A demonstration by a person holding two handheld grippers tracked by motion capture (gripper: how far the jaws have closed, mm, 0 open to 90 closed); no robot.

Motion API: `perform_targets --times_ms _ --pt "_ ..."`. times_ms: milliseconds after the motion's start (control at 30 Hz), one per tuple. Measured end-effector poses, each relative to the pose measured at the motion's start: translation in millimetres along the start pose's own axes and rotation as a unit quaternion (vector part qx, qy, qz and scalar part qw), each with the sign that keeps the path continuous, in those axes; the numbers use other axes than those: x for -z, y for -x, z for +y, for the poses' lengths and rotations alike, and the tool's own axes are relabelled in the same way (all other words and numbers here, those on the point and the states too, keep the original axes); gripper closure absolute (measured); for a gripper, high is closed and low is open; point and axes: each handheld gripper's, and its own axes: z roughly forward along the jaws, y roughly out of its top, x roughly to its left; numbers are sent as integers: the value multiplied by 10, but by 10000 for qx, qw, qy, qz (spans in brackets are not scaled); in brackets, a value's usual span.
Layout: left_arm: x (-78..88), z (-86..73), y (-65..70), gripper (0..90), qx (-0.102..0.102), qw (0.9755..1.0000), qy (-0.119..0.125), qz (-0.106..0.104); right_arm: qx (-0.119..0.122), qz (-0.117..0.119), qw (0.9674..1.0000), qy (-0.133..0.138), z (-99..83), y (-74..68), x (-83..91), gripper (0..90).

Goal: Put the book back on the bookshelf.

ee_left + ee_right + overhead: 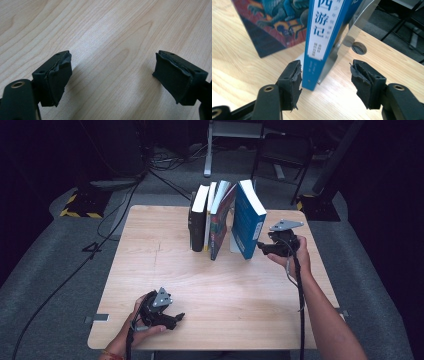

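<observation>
The right gripper is seen with jaws spread, its pads clear of the upright blue paperback book standing between them against a shiny metal bookend on the pale wooden table. The left gripper is held open above bare tabletop.

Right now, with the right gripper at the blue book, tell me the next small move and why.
Probably draw the right gripper straight back from the blue book. Its jaws stand open on either side of the spine without pressing it, and the book stands on end against the metal bookend by the other books. Pulling straight back keeps the pads from brushing the spine. The left gripper rests open over bare table.
</observation>
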Motion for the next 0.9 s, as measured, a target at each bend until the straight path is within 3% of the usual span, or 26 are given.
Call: perform_targets --times_ms 233,367,533,900 --pt "0 0 0 146 0 10000 1 -1 120 41 9999 -41 -26 1 154 384" --pt "0 0 0 146 0 10000 0 0 283 -47 9995 -98 -58 -2 224 368" --pt "0 -1 3 148 5 10000 7 12 485 16 9987 -184 -144 -4 285 351" --pt "0 -1 3 148 6 10000 7 15 595 12 9979 -242 -374 -6 430 343"
